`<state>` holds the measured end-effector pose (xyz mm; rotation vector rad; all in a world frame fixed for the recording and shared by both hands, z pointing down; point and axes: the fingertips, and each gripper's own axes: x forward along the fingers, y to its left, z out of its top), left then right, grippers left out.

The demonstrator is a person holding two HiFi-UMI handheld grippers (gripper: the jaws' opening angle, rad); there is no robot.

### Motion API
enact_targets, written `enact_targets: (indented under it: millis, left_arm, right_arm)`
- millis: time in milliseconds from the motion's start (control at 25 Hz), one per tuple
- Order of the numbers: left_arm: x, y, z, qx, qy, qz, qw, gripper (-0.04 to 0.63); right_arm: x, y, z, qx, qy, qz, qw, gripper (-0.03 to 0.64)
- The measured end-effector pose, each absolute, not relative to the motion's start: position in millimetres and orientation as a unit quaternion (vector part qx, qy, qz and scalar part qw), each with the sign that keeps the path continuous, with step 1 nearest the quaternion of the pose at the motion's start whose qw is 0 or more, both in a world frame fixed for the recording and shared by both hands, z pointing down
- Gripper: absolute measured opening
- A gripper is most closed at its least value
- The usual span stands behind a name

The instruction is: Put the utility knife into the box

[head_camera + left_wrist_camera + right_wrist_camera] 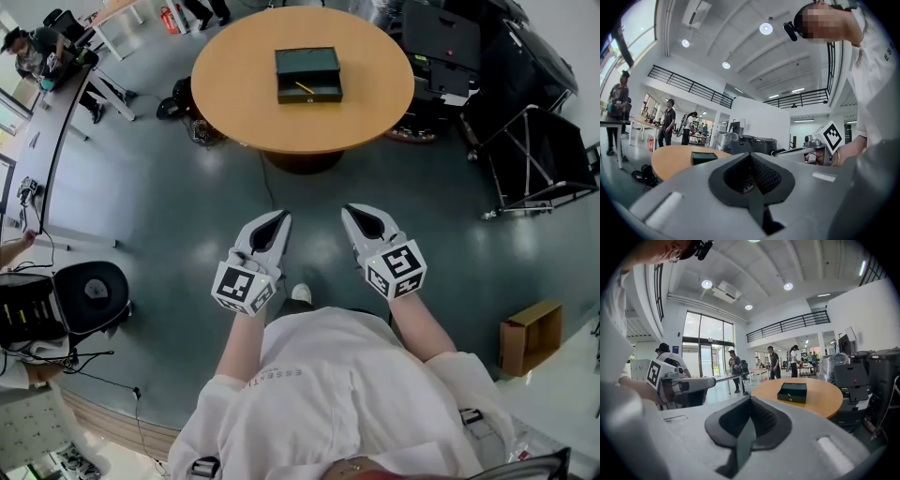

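A dark green box sits on the round wooden table, well ahead of me. A thin yellow item, seemingly the utility knife, lies in its front part. I hold both grippers up over the grey floor, short of the table. My left gripper and right gripper are side by side, both shut with nothing in them. In the left gripper view its jaws meet, and the box is far off. The right gripper view shows its jaws together and the box ahead.
A cardboard box stands on the floor at right and a black round stool at left. Black equipment and a folding frame crowd the right of the table. Several people stand by desks in the background.
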<state>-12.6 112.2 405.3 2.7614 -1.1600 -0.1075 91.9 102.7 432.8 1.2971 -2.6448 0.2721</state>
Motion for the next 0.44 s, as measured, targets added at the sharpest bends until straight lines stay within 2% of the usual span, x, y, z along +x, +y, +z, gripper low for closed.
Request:
enact_targets:
  millis: [440]
  left_arm:
    - [-14.4,111.3,411.7,0.92,-0.382,-0.031,0.079,0.015]
  right_arm:
    - [89.6,98.8,438.3,0.446,-0.884,0.098,0.104,-0.008]
